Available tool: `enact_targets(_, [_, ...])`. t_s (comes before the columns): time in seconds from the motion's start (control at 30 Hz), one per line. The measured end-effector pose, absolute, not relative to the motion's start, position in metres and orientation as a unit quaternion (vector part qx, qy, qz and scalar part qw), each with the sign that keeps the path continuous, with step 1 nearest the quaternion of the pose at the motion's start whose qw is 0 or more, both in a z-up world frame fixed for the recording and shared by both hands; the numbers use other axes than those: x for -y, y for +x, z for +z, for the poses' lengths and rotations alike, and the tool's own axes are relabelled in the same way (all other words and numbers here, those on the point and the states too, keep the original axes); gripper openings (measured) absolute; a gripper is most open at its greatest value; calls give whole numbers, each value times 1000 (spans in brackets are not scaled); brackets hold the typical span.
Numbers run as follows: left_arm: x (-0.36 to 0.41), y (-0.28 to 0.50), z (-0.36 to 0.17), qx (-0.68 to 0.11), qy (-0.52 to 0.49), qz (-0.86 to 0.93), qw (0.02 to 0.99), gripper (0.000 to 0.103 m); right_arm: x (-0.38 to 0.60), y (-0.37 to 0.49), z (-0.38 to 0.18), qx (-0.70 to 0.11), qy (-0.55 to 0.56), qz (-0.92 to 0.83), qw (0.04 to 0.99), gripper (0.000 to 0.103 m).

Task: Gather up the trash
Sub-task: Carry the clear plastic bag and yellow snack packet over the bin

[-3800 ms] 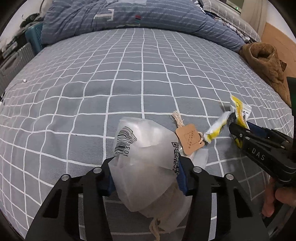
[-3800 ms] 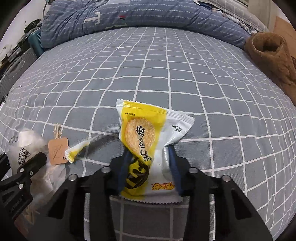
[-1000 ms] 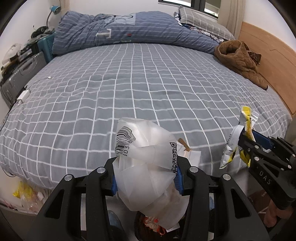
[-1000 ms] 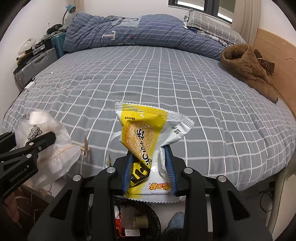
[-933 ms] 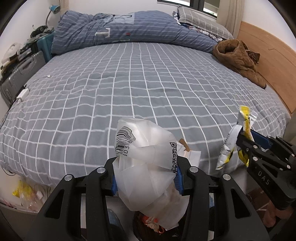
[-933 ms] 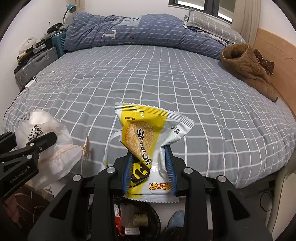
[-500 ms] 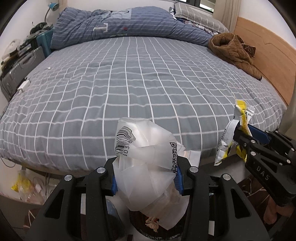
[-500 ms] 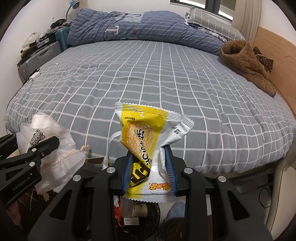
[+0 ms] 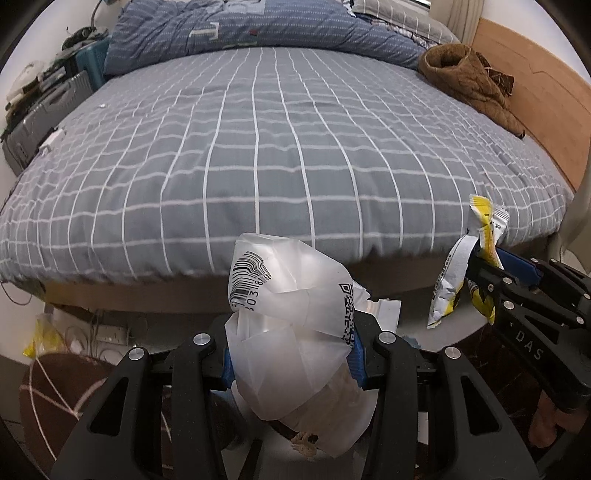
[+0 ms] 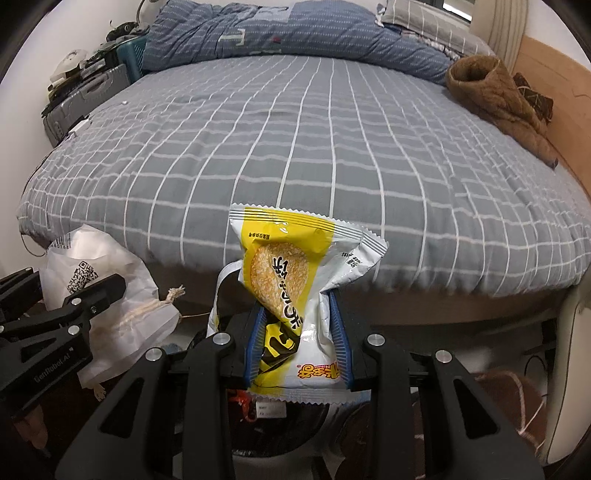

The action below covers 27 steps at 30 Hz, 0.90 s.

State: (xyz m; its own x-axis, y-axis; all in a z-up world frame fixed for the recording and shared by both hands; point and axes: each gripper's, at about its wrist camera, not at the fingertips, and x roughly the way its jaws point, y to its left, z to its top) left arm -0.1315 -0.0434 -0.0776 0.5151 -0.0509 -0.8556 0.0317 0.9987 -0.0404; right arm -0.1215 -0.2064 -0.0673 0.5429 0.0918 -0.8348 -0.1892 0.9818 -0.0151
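My left gripper (image 9: 291, 362) is shut on a crumpled white plastic bag (image 9: 288, 325) printed with a barcode and a QR code; a string end hangs below it. My right gripper (image 10: 297, 347) is shut on a yellow and white snack wrapper (image 10: 291, 266), with a thin second wrapper strip (image 10: 218, 295) hanging at its left. Each gripper shows in the other's view: the right gripper (image 9: 484, 273) at the right, the left gripper (image 10: 92, 291) with the plastic bag (image 10: 107, 258) at the left. Both are past the bed's front edge, above a trash bin (image 10: 334, 421) that they largely hide.
The bed (image 9: 280, 147) with a grey checked sheet fills the view ahead. A brown jacket (image 9: 465, 77) lies at its far right by the wooden headboard (image 9: 546, 103), a blue duvet (image 9: 258, 29) at the back. A suitcase (image 9: 40, 122) stands left. A yellow bag (image 9: 40, 336) and cables lie on the floor.
Both grippers have drawn back from the bed and sunk lower; the bed's front edge, the floor and the bin now show below them. Both grips are unchanged.
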Motion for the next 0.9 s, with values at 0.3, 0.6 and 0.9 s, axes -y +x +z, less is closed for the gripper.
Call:
enact_targets(0.3, [48, -149, -98, -525, -14, -27, 850, 44, 210, -144, -83, -500, -49, 77, 861, 31])
enact_targets(0.6, [55, -151, -132, -559, -13, -42, 828, 44, 221, -151, -108, -539, -40, 72, 838, 31])
enact_targets(0.9, [71, -128, -171, -594, -10, -52, 802, 44, 234, -128, -140, -575, -42, 59, 815, 31])
